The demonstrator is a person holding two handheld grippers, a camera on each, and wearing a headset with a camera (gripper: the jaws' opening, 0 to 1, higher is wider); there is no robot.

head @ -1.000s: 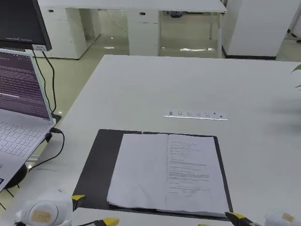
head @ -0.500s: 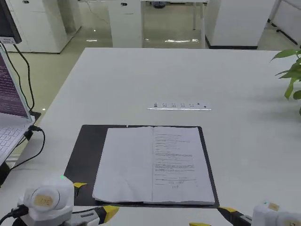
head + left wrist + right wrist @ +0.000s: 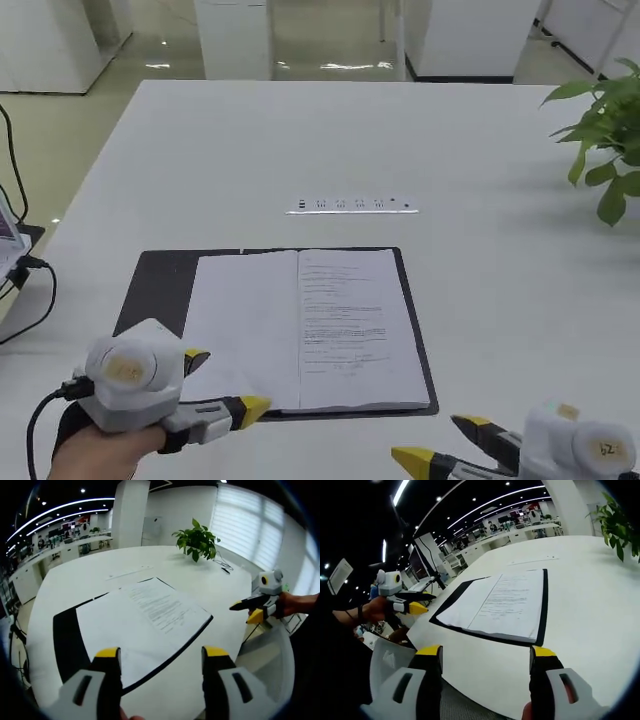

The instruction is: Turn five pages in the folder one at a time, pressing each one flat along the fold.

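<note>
Now, your folder point(image 3: 160, 290) lies open and flat on the white table point(image 3: 300, 140) straight ahead of you, black cover down, with a blank page point(image 3: 245, 320) on the left and a printed page point(image 3: 345, 320) on the right. Its fold point(image 3: 298, 325) runs directly away from you, so the long axis of both pages points from the near edge toward the power strip point(image 3: 350, 206) set into the table beyond.

Your left gripper point(image 3: 228, 382) sits at the folder's near left corner, jaws spread wide with nothing between them. From the head view, one yellow tip seems to overlap the blank page's lower edge, though whether it touches the paper or hangs above it is hard to tell. Your right gripper point(image 3: 435, 440) is also wide open and empty. It sits on your side of the folder, off its near right corner, clear of the cover.

What matters for the next move is the printed page's free edge. It lies along the right side, parallel to the fold, and its near corner is ahead and slightly left of your right gripper's tips. That makes the right gripper the nearer one for lifting the sheet. The left one is better placed for pressing along the fold once the page comes over.
</note>
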